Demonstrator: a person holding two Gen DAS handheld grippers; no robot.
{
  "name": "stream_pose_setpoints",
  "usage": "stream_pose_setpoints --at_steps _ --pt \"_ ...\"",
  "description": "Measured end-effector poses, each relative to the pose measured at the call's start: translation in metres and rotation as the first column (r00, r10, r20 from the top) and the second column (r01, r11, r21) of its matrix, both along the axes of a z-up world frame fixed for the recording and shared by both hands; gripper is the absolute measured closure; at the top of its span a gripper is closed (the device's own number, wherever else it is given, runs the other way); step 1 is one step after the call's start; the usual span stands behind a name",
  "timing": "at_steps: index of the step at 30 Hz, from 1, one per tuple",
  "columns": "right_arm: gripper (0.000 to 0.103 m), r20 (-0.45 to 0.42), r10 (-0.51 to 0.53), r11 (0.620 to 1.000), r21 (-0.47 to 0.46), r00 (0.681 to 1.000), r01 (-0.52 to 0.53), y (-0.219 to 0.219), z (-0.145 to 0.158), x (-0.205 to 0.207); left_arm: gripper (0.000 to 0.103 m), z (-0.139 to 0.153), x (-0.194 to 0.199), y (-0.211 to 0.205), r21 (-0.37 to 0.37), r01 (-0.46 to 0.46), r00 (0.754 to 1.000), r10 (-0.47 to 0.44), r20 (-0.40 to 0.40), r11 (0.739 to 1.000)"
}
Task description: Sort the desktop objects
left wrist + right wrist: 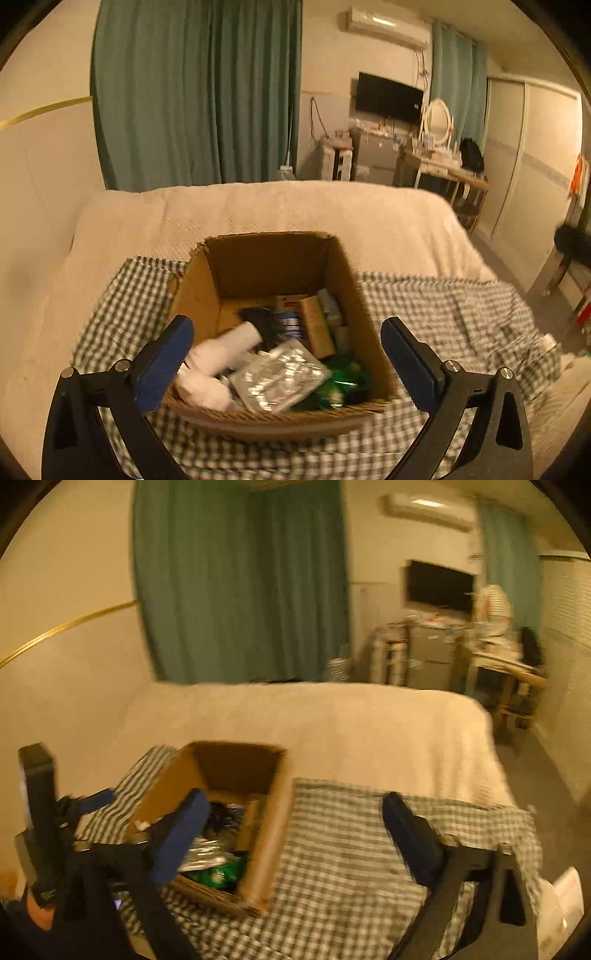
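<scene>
An open cardboard box (275, 258) stands on a green checked cloth (436, 306) spread over the bed. Inside lie a white bottle (210, 363), a silver foil packet (280, 376), a green packet (345, 384), a black brush and several small boxes. My left gripper (286, 365) is open, its blue pads on either side of the box's near end, above it, with nothing held. In the right wrist view the box (266, 834) sits left of centre. My right gripper (291, 843) is open and empty above the cloth (343, 860). The left gripper (85, 805) shows at that view's left edge.
A cream bedspread (295, 210) covers the bed beyond the cloth. Green curtains (195, 92) hang behind it. Across the room stand a wall television (389, 98), a small fridge, a dressing table with a round mirror (437, 120) and wardrobe doors. White items lie at the cloth's right edge (565, 893).
</scene>
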State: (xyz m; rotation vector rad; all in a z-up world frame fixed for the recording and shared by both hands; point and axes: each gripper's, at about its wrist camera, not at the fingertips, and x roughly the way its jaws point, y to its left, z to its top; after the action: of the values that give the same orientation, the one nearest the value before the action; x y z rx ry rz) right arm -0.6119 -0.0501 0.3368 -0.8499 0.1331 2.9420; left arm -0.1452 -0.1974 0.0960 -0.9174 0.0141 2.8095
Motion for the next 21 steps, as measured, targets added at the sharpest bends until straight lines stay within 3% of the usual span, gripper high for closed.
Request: stream_pose_setpoints --at_steps 2,5,6,8,10,18,21 --pt "0.001 -0.036 -0.076 0.997 -0.013 0.997 0.075 0.016 0.000 0.027 0.000 -0.012 0.007 0.010 0.024 -0.018 1.000 0.018 0.009 1.000" --pt "0.001 -0.053 -0.173 0.985 -0.031 0.983 0.172 0.036 -0.033 0.056 0.000 -0.042 0.022 0.022 0.042 -0.041 0.998 0.039 0.052 0.998" --pt "0.001 -0.032 -0.212 0.976 -0.047 0.977 0.211 0.044 -0.045 0.058 0.000 -0.049 0.027 0.025 0.048 -0.048 0.998 0.045 0.050 0.998" --pt "0.001 0.108 -0.250 0.959 -0.113 0.962 0.261 0.059 -0.079 0.051 0.000 -0.061 0.035 0.029 0.061 -0.060 0.998 0.058 0.036 0.996" --pt "0.001 0.157 -0.283 0.942 -0.142 0.946 0.305 0.069 -0.106 0.048 0.000 -0.067 0.037 0.033 0.073 -0.050 0.998 0.047 0.044 0.996" --pt "0.001 0.142 -0.274 0.957 -0.057 0.951 0.284 0.061 -0.123 0.047 0.000 -0.080 0.029 0.041 0.028 -0.057 0.995 0.054 0.081 0.998" --pt "0.001 0.151 -0.270 0.957 -0.065 0.951 0.282 0.063 -0.127 0.048 0.000 -0.084 0.032 0.042 0.035 -0.042 0.997 0.040 0.068 0.998"
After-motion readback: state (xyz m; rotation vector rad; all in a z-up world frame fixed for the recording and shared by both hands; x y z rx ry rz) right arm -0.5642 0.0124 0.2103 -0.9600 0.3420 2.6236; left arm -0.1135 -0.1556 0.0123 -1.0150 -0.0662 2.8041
